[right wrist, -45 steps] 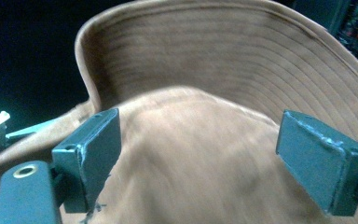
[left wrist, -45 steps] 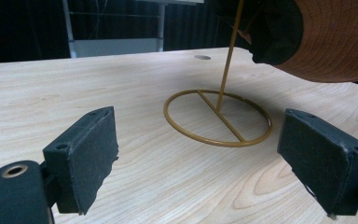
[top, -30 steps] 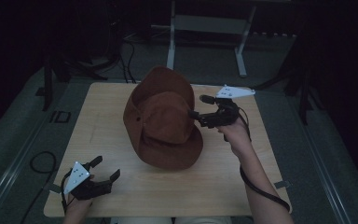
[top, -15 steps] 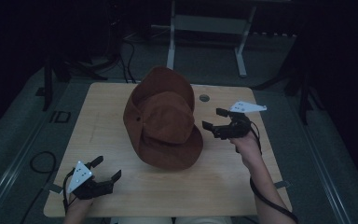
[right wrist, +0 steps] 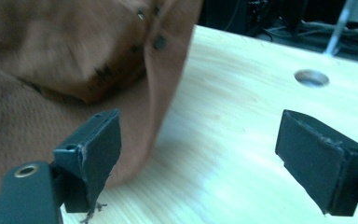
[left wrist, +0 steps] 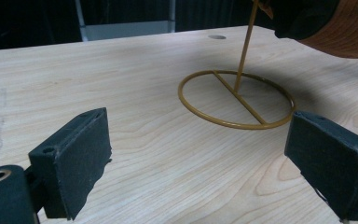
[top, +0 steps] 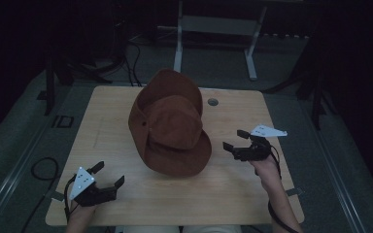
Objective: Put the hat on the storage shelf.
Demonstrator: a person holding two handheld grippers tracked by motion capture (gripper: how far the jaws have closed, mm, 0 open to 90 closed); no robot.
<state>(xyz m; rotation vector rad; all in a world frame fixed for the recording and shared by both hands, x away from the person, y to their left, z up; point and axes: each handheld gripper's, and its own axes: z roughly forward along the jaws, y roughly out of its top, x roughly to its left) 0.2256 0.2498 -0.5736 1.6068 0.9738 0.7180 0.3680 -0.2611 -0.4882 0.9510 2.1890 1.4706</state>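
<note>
Nearest the person, the left gripper [top: 106,180] sits low over the near left corner of the wooden table [top: 107,116], its jaws spread wide with only bare wood between them; they have just been opening a little further. Ahead of those jaws, in the left gripper view, a gold wire stand [left wrist: 237,99] rests on the table: a ring base with a crossbar and a thin upright rod rising from it. The brown hat [top: 171,127] perches on top of that rod, well beyond the left gripper and up to its right.

The right gripper [top: 236,139] hovers just beside the hat's brim on the hat's right side, jaws released and empty, not touching the fabric. In the right gripper view the brim [right wrist: 168,84] hangs just past the left-hand jaw, and a round hole [right wrist: 311,77] in the tabletop lies farther off.
</note>
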